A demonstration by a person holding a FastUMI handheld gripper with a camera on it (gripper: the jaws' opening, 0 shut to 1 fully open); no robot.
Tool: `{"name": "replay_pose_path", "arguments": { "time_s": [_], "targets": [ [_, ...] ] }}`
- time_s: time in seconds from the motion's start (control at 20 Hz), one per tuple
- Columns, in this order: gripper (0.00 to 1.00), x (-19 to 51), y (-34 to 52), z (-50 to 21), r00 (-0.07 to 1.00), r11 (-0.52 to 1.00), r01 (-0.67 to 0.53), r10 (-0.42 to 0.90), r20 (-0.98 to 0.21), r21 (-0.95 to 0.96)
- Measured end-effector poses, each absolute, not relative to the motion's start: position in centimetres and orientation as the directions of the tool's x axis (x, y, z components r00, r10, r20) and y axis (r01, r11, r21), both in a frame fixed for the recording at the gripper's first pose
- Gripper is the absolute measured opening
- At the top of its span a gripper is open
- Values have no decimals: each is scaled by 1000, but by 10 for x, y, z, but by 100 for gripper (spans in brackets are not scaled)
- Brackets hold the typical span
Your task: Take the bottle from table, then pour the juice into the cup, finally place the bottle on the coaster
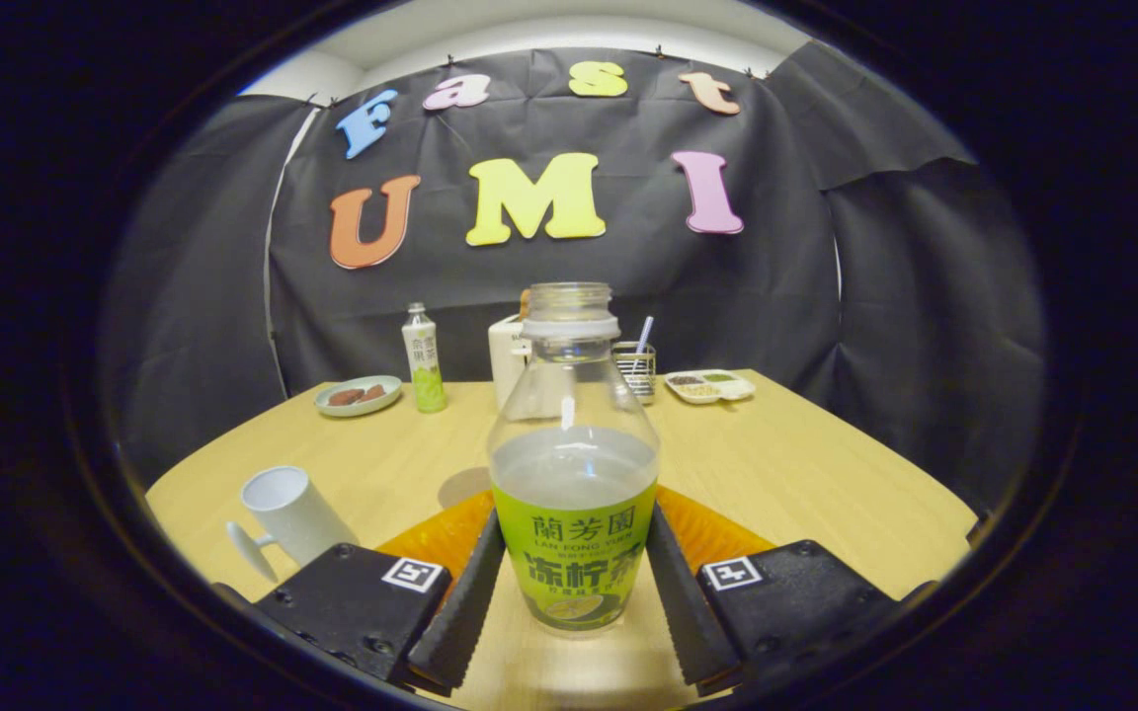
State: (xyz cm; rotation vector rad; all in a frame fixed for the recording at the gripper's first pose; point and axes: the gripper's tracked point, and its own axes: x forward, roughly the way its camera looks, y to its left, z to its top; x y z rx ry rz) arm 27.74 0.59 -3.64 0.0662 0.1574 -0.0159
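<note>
Wooden table (806, 464) carries everything. Orange coaster (431, 538) lies flat just beyond the fingertips, under and behind the bottle as seen from here; can't tell whether the bottle base sits on it or hangs just above the table. Uncapped juice bottle (574, 474), upright, liquid up to the top of the green label, stands between the two fingers of the gripper (574, 583); serrated pads (470, 592) flank the label on both sides, appear to touch or nearly touch. Claw is narrow, closed around the bottle, though true squeeze isn't readable. White cup (287, 513) sits off to the left of the fingers, leaning in this lens, handle facing the gripper, mouth open. Far edge: second bottle (423, 357), plate with food (359, 395), white appliance (507, 360), wire holder (635, 367), divided tray (709, 386). Risks, my read: no cap, so any tilt on transit spills; low grip on a slick label could let the bottle pivot or slip; cup is light, a neck bump would tip it. Gripper pose: level, pointing horizontally along the table, fingers low at label height.
</note>
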Motion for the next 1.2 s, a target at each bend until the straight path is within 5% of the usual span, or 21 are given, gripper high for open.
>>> {"name": "replay_pose_path", "arguments": {
  "time_s": [0.7,1.2],
  "targets": [
    [81,240,25,57,992,977,103,-115,-55,-188],
    [81,237,60,76,971,800,235,-221,92,-552]
  ]
}}
